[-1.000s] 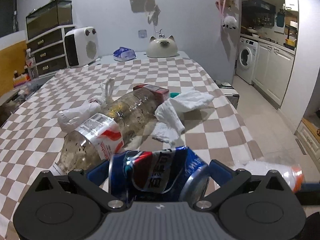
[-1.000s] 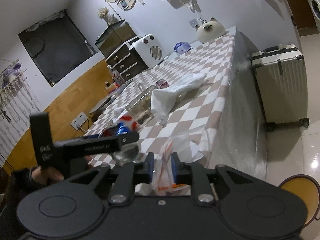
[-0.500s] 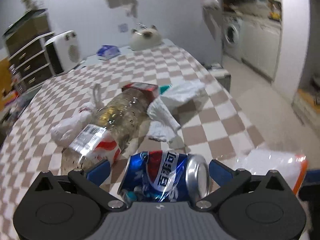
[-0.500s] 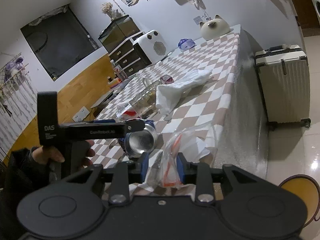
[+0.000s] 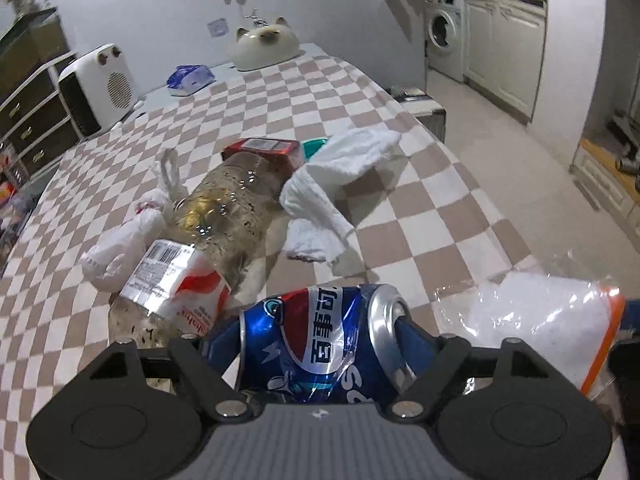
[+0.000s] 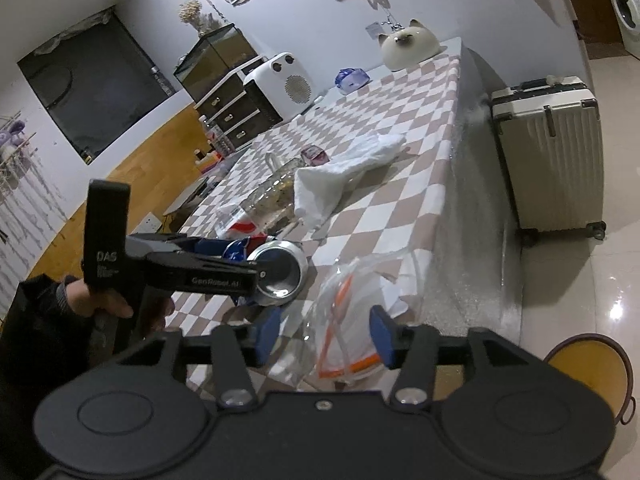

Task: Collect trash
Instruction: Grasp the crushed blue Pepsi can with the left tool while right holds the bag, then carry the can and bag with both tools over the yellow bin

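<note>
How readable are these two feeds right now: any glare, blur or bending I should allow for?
Left wrist view: dim and bluish, sharp; glare on the can and plastic bottle; checks bend toward the edges. Right wrist view: sharp, strong fisheye curve; floor tiles reflect light; clear bag hard to outline.

The can's (image 5: 320, 344) lower half is hiding behind the left tongs' (image 5: 316, 346) body; the red box (image 5: 262, 148) is disappearing behind the bottle (image 5: 208, 240).
</note>
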Tool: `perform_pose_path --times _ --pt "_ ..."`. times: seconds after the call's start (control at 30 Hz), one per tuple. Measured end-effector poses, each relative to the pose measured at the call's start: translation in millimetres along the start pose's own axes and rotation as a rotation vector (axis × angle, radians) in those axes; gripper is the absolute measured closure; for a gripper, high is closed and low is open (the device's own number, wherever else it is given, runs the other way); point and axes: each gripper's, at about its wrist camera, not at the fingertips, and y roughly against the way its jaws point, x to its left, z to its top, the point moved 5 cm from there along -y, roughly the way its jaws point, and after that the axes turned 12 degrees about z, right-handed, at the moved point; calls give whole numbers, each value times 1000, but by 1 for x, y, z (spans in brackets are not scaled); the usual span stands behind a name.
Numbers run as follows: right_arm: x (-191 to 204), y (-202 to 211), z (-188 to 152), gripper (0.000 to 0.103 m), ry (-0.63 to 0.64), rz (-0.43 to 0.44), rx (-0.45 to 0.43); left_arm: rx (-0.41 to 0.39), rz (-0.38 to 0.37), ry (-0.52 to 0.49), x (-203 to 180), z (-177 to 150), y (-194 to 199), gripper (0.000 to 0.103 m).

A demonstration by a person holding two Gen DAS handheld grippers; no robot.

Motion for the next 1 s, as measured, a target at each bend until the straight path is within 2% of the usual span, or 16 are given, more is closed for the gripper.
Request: perform_pose_path --times 0.13,0.17,0.2,0.33,0.43,0.53,0.63,0.7,0.87,1.0 --pt "3 -8 1 58 -14 0 37 -14 17 20 2 -6 7 24" --pt "3 -12 2 63 -15 -6 50 -21 20 27 3 -8 10 24" --pt "4 -14 1 72 -14 -20 64 -28 26 35 3 -10 12 25" --pt "-1 -23 -2 87 -40 -62 105 -59 39 59 3 -20 23 25" --pt "-6 -23 -3 86 -70 -60 97 -62 29 104 5 -28 27 23" --pt "-6 -21 0 77 -95 -54 67 -65 27 144 9 -33 27 22" --pt "-5 -19 4 76 -112 -48 35 -42 41 162 12 -36 27 18" --pt "-6 -20 6 77 -117 -52 26 -36 56 163 14 -38 28 14" --pt "-6 -23 7 82 -116 -48 31 -34 68 166 17 -39 33 14" --pt "-6 -27 6 88 -110 -47 41 6 64 143 13 -41 32 15"
